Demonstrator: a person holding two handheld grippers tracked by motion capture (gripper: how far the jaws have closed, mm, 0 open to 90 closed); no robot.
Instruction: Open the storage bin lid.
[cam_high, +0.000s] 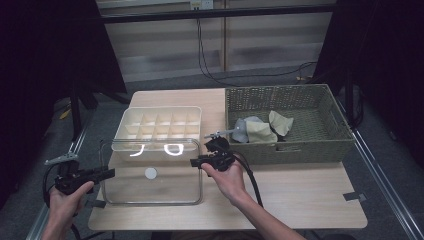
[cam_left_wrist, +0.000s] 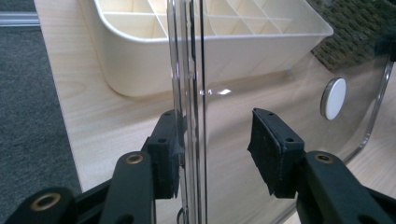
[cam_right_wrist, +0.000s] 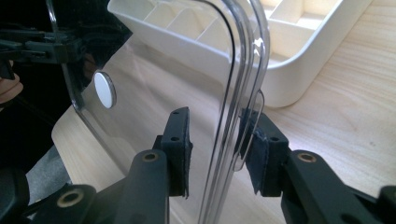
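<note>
At nine o'clock on the wooden table (cam_high: 300, 195), the left gripper (cam_high: 111, 173) reaches the left edge of the clear lid (cam_high: 150, 187), which lies flat across the near half of the tabletop, its far edge resting over the near rim of the cream divided tray (cam_high: 157, 125) at twelve o'clock from it. From the left gripper view, the lid's raised rim (cam_left_wrist: 189, 93) runs up between the jaws: the left pad (cam_left_wrist: 167, 154) sits against the rim's outer side, while the right pad (cam_left_wrist: 268, 149) stands clear of it over the transparent panel, so the jaws are apart and not closed on the lid. A white round button (cam_left_wrist: 335, 98) shows through the panel at two o'clock from that gripper.

Moving rightward, the same button (cam_high: 150, 173) marks the lid's middle in the high view. At three o'clock of the lid, the right gripper (cam_high: 196, 162) meets the lid's right edge. From the right gripper view, the curved corner of the rim (cam_right_wrist: 243, 93) passes between the jaws; the right pad (cam_right_wrist: 261, 149) touches it, and the left pad (cam_right_wrist: 180, 149) sits a little off it, a narrow gap, not a firm clamp.

Farther right, at two o'clock, a woven basket (cam_high: 300, 147) holds folded cloths (cam_high: 262, 129).
</note>
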